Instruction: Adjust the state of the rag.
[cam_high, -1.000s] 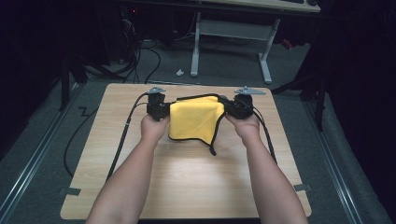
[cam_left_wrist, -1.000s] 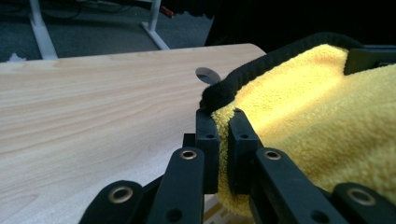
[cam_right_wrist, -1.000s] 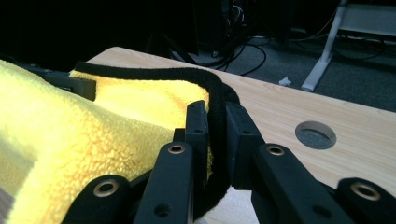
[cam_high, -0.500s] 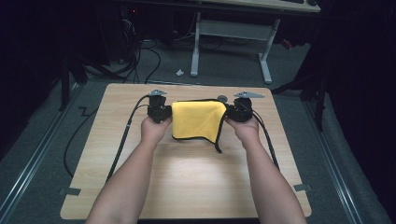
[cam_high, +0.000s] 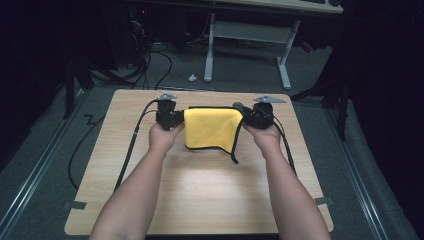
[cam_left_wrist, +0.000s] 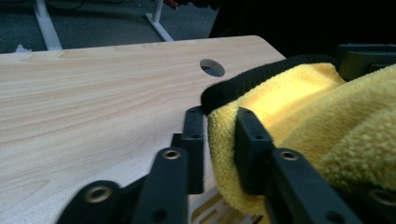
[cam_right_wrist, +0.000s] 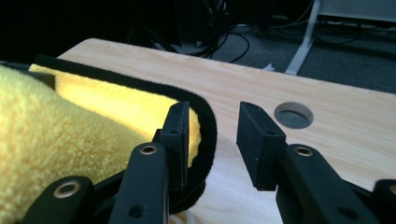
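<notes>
Vs the frames before: yellow cloth (cam_high: 212, 127) now lies flatter on the table (cam_high: 200, 195), hands barely shifted, and both tongs have just been opening. Table is light wood w/ a round cable hole (cam_right_wrist: 293, 115); dark room behind, grey floor, white desk legs (cam_high: 285, 65), cables. Left tongs (cam_left_wrist: 217, 140): part open, cloth's edge between the jaws, grip loosened. Right tongs (cam_right_wrist: 212, 140): wider gap, black hem against its left jaw only, nothing clamped.

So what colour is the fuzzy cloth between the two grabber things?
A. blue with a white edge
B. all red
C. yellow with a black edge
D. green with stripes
C: the cloth lying on the table between the left gripper and the right gripper is yellow, with a black border along its edge.
</notes>
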